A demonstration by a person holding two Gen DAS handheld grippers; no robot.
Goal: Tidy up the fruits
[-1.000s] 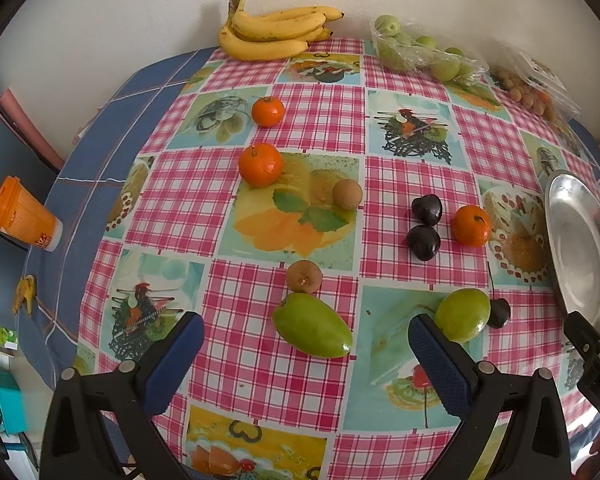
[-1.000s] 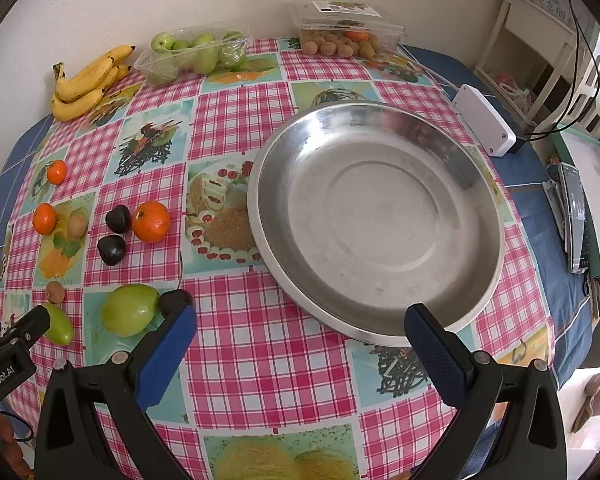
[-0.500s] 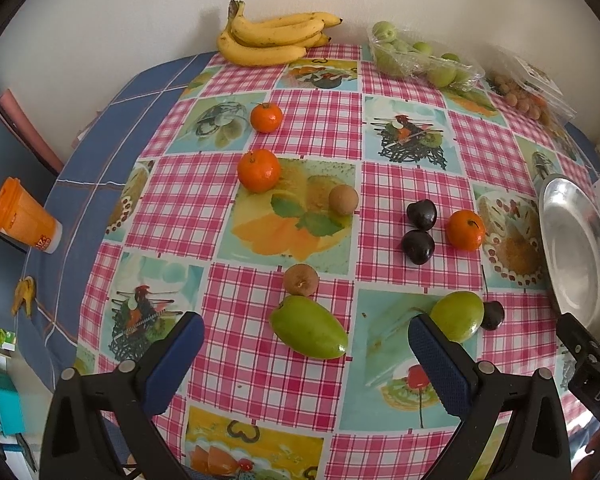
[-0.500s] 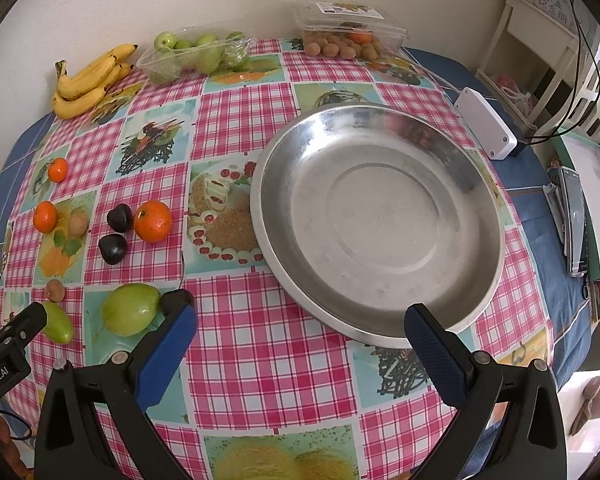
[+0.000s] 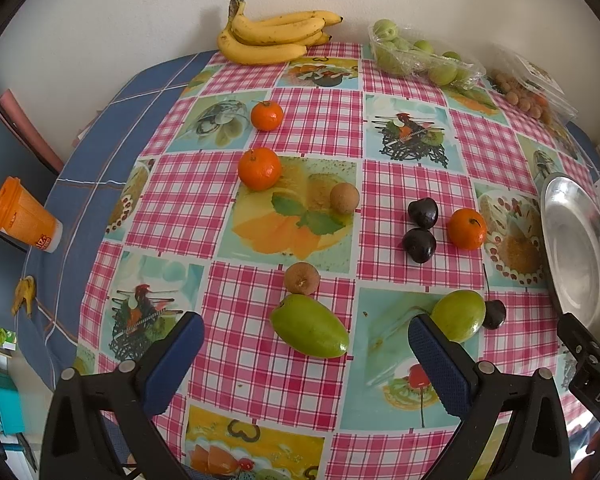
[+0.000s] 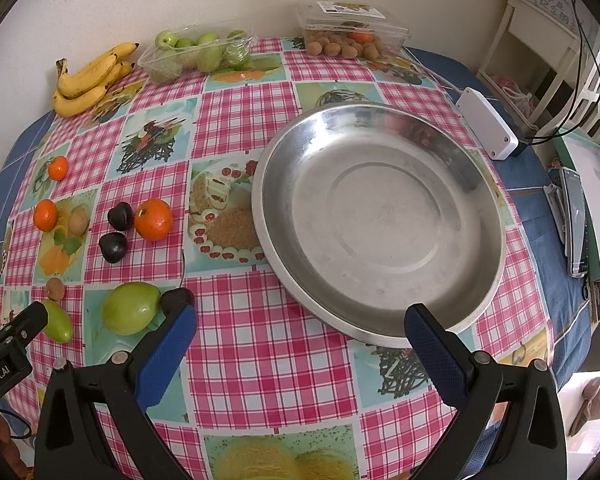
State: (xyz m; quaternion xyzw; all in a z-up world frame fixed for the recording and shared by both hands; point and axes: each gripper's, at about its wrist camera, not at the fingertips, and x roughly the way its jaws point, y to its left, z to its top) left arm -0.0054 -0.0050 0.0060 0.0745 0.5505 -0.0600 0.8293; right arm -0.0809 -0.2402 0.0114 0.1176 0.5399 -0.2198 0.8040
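Note:
Loose fruit lies on the checked tablecloth: a long green mango [image 5: 309, 331], a round green fruit [image 5: 458, 315], three oranges such as one by the dish [image 5: 466, 229], dark plums [image 5: 419, 245] and two small brown fruits [image 5: 301, 278]. My left gripper [image 5: 306, 360] is open and empty, just short of the green mango. An empty steel dish [image 6: 380, 216] stands to the right. My right gripper [image 6: 300, 354] is open and empty over the dish's near rim; the round green fruit [image 6: 130, 308] lies to its left.
At the back stand a banana bunch [image 5: 274, 36], a clear tray of green fruit [image 5: 420, 54] and a box of small brown fruit [image 6: 350, 36]. An orange cup [image 5: 22, 216] sits left of the table. A white box [image 6: 488, 124] and flat devices [image 6: 576, 216] lie on the right.
Both grippers have drifted slightly; the fruit sits a little lower in the left view. Both stay open and empty. No fruit has moved.

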